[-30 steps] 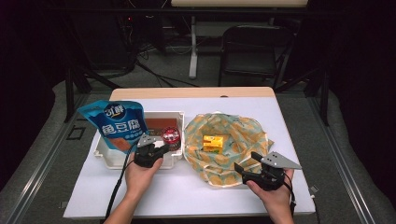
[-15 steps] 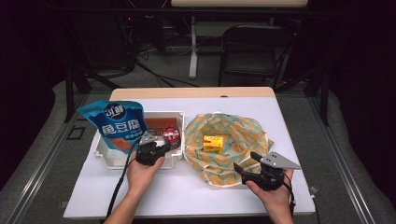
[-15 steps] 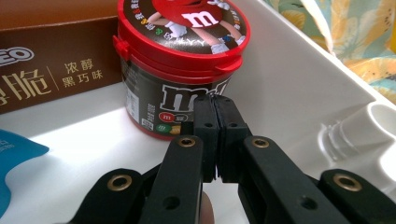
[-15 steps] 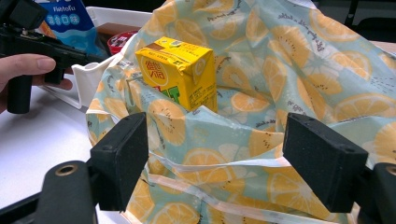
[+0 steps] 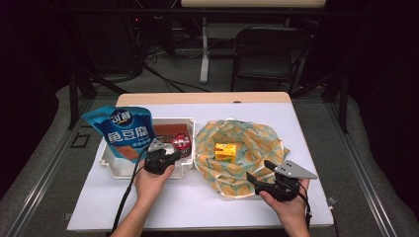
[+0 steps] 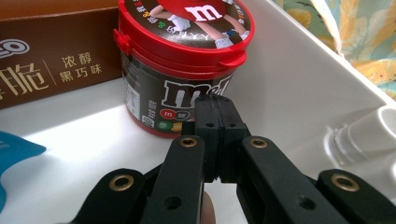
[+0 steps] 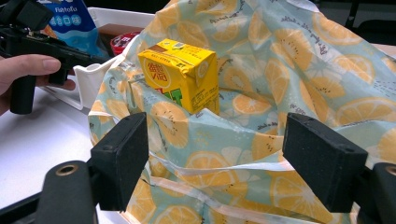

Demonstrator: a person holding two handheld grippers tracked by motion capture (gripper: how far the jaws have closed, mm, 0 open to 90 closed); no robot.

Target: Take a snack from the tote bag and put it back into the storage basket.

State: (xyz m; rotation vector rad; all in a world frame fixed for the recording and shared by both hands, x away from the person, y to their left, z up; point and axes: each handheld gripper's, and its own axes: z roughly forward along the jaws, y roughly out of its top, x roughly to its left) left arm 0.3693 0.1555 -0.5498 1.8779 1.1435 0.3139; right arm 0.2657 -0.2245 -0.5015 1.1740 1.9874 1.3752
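With the left gripper (image 6: 215, 105) clenched empty before the red-lidded candy tub (image 6: 182, 60), pushing forward could tip it, while the right gripper (image 7: 238, 156) gapes released over the orange-print bag (image 7: 289, 84).

In the left gripper view, the closed fingers (image 6: 215, 122) cover the lower front of the M&M's tub (image 6: 182, 65), whose lid runs off the top edge. The brown chocolate box (image 6: 51, 56) is cut at the left edge. In the right gripper view, fruit-print cloth (image 7: 289, 88) hides the yellow drink carton's (image 7: 180, 74) base.
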